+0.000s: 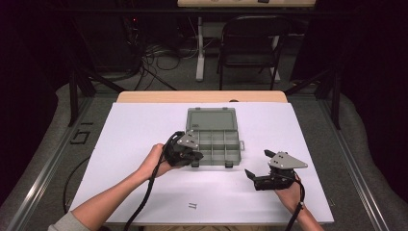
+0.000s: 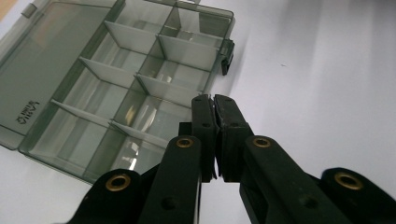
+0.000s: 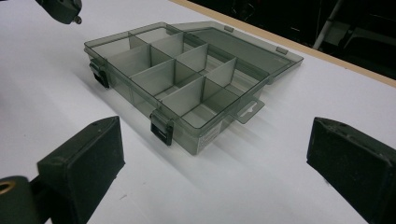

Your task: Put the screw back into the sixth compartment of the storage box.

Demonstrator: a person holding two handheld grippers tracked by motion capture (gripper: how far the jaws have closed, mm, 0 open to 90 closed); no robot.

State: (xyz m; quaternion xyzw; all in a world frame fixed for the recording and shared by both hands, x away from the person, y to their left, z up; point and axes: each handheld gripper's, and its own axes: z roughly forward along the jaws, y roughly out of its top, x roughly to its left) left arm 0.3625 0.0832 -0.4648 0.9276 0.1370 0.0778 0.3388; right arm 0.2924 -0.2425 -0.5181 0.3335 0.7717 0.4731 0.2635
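A translucent grey compartment box point(image 1: 213, 138) lies open near the middle of the white table point(image 1: 144, 125), its lid point(image 1: 212, 119) folded flat on the far side and its dividers marking out two rows of small cells; two dark latches point(image 3: 161, 128) hang on its near wall, and a clear hang tab sticks out from its right end. The left gripper point(image 1: 198, 156) hovers at the box's near left corner, held in the person's left hand point(image 1: 155, 161); in the left gripper view its jaws are pressed flat together with nothing caught between them, the tips point(image 2: 214, 105) hanging just above the box's front edge; whether they touch the box cannot be told. The right gripper point(image 1: 258, 162) sits well to the right of the box and nearer the person, apart from it, pointing left towards it; its jaws stand wide apart and empty, the box framed between the two black pads point(image 3: 88, 158) in the right gripper view. Two small screws point(image 1: 193, 206) lie together on the table near its front edge, well clear of both grippers.
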